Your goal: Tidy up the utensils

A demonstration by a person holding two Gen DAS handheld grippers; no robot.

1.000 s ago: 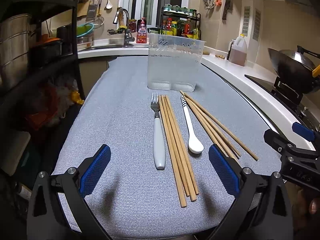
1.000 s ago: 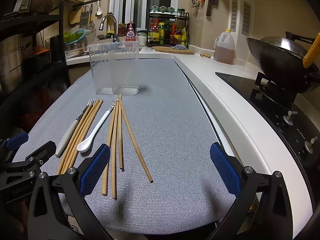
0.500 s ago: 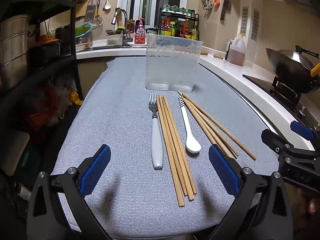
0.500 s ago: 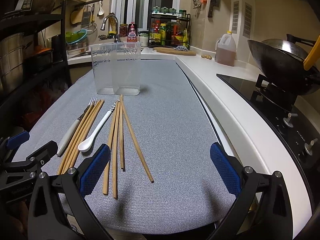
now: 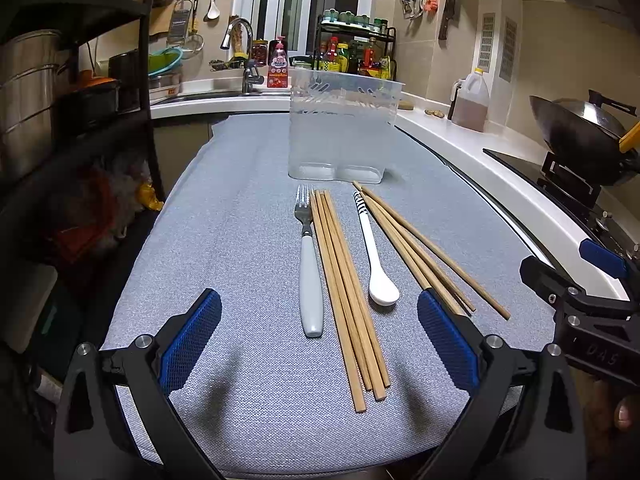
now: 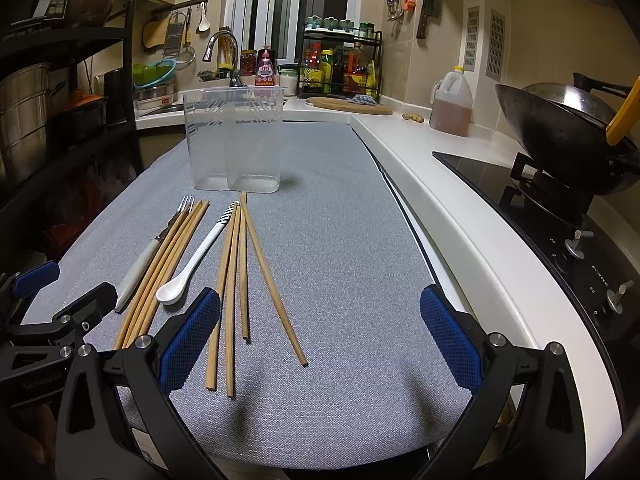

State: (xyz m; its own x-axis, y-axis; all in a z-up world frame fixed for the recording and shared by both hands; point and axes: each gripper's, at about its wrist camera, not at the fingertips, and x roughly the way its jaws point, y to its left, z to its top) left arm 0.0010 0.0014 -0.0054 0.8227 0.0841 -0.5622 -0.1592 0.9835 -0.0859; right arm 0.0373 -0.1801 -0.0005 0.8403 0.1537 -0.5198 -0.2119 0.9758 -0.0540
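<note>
Nearest the left wrist camera, the left gripper [image 5: 318,338] hangs just above the grey mat [image 5: 240,240] with its blue-padded jaws spread wide and nothing between them. The right gripper [image 6: 320,338] sits just as wide apart over the mat's near right part, likewise holding nothing; its left pad overlaps the near ends of some chopsticks in the view, though contact cannot be judged.

Past the left gripper, the utensils lie flat on the mat covering the tabletop [image 6: 452,200], roughly parallel and pointing away. From left to right: a fork with a pale handle [image 5: 310,268], tines at the far end; a tight bundle of wooden chopsticks [image 5: 344,280] touching its side; a white spoon [image 5: 374,260] with a striped handle end, bowl nearest; and a looser group of chopsticks [image 5: 420,248] fanning out toward the right, one stick splayed apart from the others.

Just beyond the utensils' far tips stands a clear plastic utensil holder [image 5: 342,132], upright, with two compartments visible at its base, both empty.

Farther back are a sink faucet [image 5: 240,40], a spice rack [image 6: 340,64], an oil jug [image 6: 450,104] and, at right, a wok [image 6: 560,128] on the stove.
</note>
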